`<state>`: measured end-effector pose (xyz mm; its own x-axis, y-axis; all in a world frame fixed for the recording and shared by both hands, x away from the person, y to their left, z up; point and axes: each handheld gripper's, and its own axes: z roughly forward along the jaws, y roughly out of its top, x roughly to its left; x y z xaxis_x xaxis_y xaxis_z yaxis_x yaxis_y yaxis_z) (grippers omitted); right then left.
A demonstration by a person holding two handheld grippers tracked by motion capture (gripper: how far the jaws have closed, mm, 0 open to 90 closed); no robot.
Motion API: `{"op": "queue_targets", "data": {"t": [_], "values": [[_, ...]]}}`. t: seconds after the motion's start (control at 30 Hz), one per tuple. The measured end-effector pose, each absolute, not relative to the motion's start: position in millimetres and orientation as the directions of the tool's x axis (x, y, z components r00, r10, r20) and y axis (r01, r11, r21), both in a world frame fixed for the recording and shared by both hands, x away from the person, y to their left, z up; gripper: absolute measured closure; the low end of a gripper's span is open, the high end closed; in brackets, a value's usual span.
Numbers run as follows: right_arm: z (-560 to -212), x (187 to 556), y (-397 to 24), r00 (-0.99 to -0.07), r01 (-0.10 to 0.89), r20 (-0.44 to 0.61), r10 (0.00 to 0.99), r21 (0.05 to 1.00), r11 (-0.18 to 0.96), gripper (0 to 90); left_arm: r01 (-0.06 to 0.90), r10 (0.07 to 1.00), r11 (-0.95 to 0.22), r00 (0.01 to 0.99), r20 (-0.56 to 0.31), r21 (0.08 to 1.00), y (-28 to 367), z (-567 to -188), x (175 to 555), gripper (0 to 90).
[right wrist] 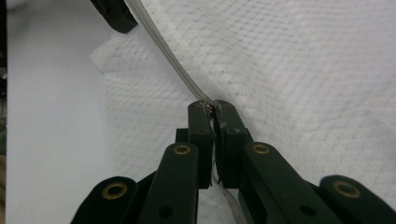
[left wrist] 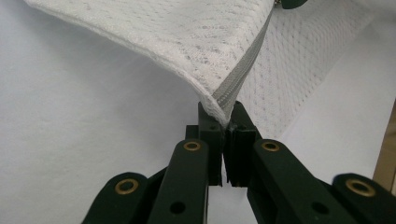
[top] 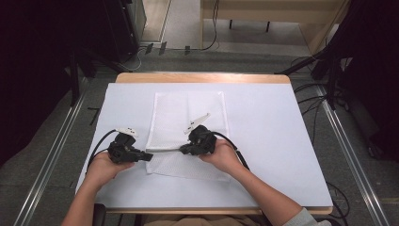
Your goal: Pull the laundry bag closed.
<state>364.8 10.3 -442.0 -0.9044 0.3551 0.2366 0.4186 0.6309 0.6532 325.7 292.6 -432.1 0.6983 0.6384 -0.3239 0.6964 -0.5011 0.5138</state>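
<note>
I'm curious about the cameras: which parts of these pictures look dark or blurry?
High view: evenly lit table, black room edges. Left gripper view: mesh bag sharp near its zipper, near jaws soft. Right gripper view: dimmer, greyer, the mesh soft farther off.

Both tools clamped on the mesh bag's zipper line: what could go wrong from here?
1. The left tool pinches just the corner of the mesh bag at the zipper's end; a pull may slip it free.
2. The right tool grips a tiny zipper part; it could pop out.
3. The bag's far part lies loose on the table and may drag.
</note>
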Motion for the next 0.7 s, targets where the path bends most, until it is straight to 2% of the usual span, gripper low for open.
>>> {"op": "queue_targets", "data": {"t": [0.7], "values": [[-438.3, 359.6, 4.3, -0.897, 0.435, 0.237, 0.374, 0.63, 0.644, 88.3, 0.704, 0.626, -0.494, 0.695, -0.354, 0.51, 295.0, -434.1, 326.1, 87.9]]}}
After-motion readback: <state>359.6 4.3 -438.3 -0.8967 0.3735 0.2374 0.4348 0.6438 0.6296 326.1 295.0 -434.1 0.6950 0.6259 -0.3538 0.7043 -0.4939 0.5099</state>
